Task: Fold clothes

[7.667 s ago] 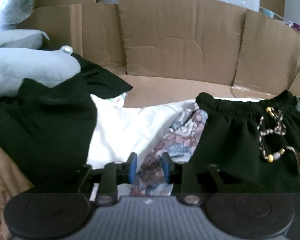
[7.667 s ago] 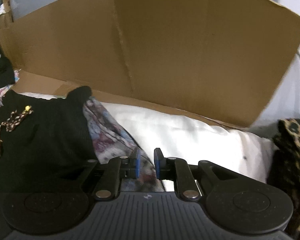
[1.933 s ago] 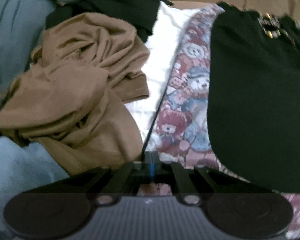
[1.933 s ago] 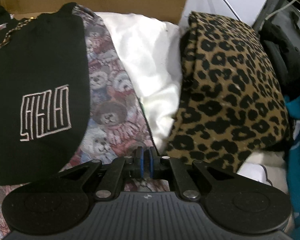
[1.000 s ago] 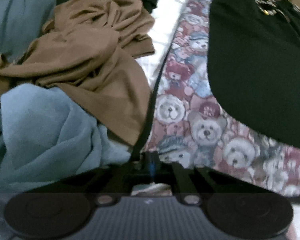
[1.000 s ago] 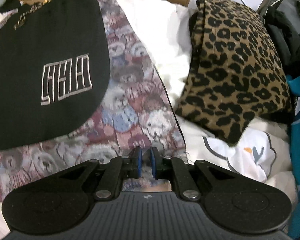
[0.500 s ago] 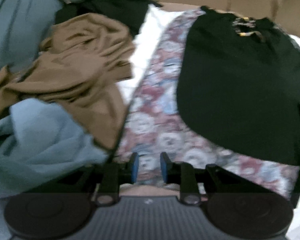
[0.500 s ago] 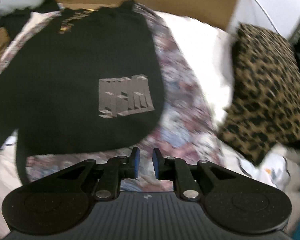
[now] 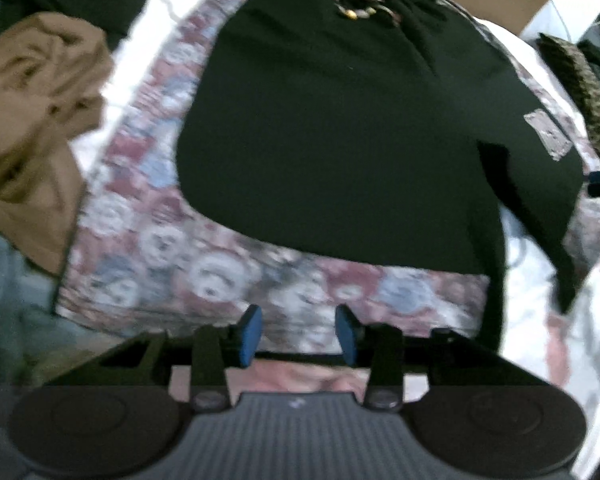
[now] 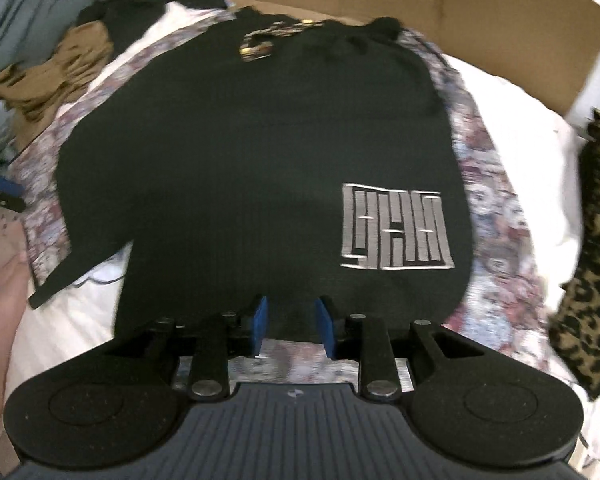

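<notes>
Fingers of both the left gripper [image 9: 298, 330] and right gripper [image 10: 291, 326] stand spread and empty over black shorts [image 10: 240, 168] lying flat on a bear-print cloth [image 9: 148, 216], seemingly smoothed for folding

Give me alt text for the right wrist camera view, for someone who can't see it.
A pair of black shorts with a grey block logo lies flat on a teddy-bear print cloth. The open right gripper hovers at their near hem. A leopard-print cushion sits to the right, and cardboard stands behind.
</notes>
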`<state>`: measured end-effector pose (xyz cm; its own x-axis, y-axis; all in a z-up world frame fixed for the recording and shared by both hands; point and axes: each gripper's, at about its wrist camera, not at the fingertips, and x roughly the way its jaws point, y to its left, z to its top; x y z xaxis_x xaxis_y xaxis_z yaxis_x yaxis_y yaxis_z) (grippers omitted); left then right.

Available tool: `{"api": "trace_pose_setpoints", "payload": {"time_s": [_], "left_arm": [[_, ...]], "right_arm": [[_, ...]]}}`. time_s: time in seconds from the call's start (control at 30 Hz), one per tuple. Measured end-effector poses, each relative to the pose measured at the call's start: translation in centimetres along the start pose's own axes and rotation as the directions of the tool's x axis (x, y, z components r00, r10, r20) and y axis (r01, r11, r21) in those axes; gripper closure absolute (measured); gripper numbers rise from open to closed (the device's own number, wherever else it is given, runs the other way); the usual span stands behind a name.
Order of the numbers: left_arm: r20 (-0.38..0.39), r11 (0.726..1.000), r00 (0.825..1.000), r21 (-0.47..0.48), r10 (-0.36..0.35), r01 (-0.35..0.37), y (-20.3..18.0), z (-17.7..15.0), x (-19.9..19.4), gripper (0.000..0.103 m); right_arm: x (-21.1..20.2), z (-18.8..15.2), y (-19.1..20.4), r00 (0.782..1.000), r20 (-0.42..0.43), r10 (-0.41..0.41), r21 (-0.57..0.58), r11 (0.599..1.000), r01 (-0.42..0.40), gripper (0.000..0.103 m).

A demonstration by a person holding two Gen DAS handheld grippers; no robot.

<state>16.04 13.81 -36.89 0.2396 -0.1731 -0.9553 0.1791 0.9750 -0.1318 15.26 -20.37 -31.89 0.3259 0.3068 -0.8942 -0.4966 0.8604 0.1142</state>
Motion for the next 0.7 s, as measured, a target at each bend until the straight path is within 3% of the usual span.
{"api": "trace_pose_setpoints", "payload": {"time_s": [0.1, 0.33, 0.47, 0.7], "left_arm": [[-0.058, 0.998, 0.997, -0.036, -0.055, 0.053, -0.4, -0.5, 0.9, 0.060], [-0.100, 0.981, 0.978, -0.086, -0.182, 0.173, -0.7, -1.1, 1.3, 0.060], [-0.089, 0.952, 0.957, -0.160, -0.276, 0.260, -0.2, -1.6, 2.0, 0.059], [-0.078, 0.887, 0.921, -0.312, -0.381, 0.341, 1.6, -3.0, 3.8, 0.059]], "right_arm": [[0.3, -0.2, 1.6, 0.999, -0.006, 0.033, -0.051, 0.998, -0.034, 0.069], [1.2, 0.7, 5.3, 0.991, -0.012, 0.134, -0.178, 0.975, -0.134, 0.069], [1.7, 1.7, 7.1, 0.983, -0.005, 0.181, -0.220, 0.959, -0.178, 0.069], [2.5, 3.0, 10.0, 0.970, -0.001, 0.244, -0.276, 0.932, -0.235, 0.069]]}}
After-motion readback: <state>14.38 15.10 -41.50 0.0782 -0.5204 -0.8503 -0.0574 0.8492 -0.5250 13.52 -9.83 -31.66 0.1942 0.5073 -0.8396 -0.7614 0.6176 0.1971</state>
